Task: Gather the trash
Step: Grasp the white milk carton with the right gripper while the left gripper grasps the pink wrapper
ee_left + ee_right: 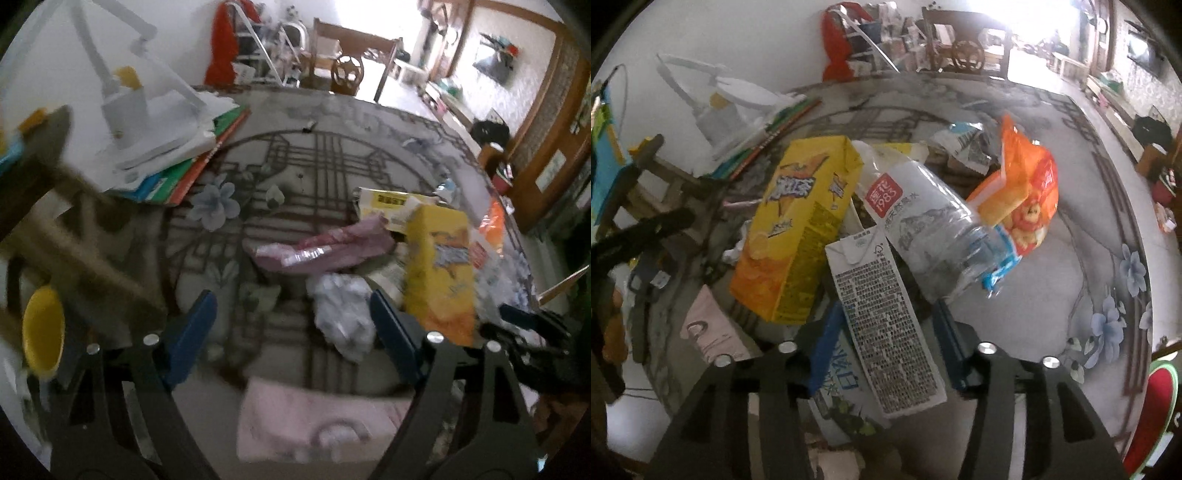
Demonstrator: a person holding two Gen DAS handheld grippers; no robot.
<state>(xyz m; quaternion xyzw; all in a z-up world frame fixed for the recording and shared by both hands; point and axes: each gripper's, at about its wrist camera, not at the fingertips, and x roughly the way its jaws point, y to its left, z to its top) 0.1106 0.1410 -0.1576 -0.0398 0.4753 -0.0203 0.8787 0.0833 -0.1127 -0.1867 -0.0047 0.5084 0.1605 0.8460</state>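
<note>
R wrist: right gripper [886, 332] clamps white carton [882, 325] | left gripper [291, 332] released, near crumpled paper [343, 314]

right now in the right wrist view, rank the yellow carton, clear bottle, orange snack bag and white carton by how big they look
1. yellow carton
2. clear bottle, close behind it
3. white carton and orange snack bag look about alike; the white carton lies nearest the camera, between the right gripper's fingers, so it is likely enlarged.

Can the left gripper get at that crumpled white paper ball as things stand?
Probably yes. The crumpled paper lies just ahead of the left gripper, its jaws open and empty; only the yellow carton crowds its right side.
</note>
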